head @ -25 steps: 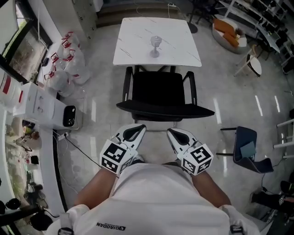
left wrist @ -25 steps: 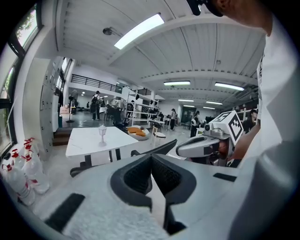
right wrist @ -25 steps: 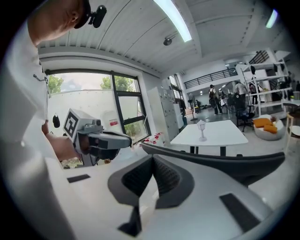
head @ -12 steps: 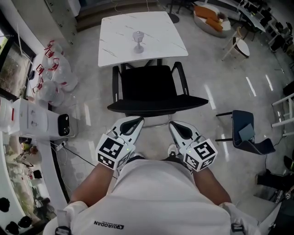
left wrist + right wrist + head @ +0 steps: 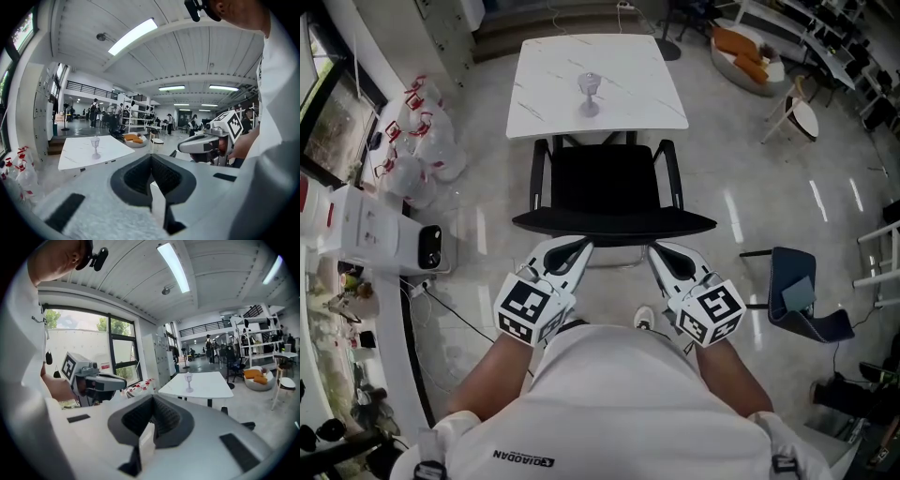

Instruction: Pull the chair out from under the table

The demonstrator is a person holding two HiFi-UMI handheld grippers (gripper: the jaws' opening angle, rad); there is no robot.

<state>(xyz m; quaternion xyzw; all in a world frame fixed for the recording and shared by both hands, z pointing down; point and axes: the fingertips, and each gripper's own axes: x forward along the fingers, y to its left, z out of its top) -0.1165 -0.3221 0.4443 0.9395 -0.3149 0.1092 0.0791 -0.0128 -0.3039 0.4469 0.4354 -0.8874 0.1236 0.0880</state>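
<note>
A black office chair [image 5: 609,187] with armrests stands with its front tucked under the white marble table [image 5: 628,84]. Its backrest top [image 5: 614,225] faces me. A clear stemmed glass [image 5: 589,94] stands on the table. My left gripper [image 5: 579,247] and right gripper [image 5: 661,249] hover side by side just behind the backrest, both shut and empty, apart from the chair. In the left gripper view the shut jaws [image 5: 151,159] point towards the table [image 5: 79,147] and glass [image 5: 95,146]. The right gripper view shows its shut jaws [image 5: 152,399], the table [image 5: 206,383] and the glass [image 5: 189,380]. Both gripper views hide the chair.
White plastic bags with red handles [image 5: 417,141] and a white box unit [image 5: 384,234] with a floor cable lie to the left. A dark blue chair [image 5: 797,300] stands to the right, and a small white side table [image 5: 802,117] and a round cushioned seat [image 5: 750,52] stand at the far right.
Both grippers have edged forward, closer to the chair's backrest top. The head view has swayed. Jaws stay shut.
</note>
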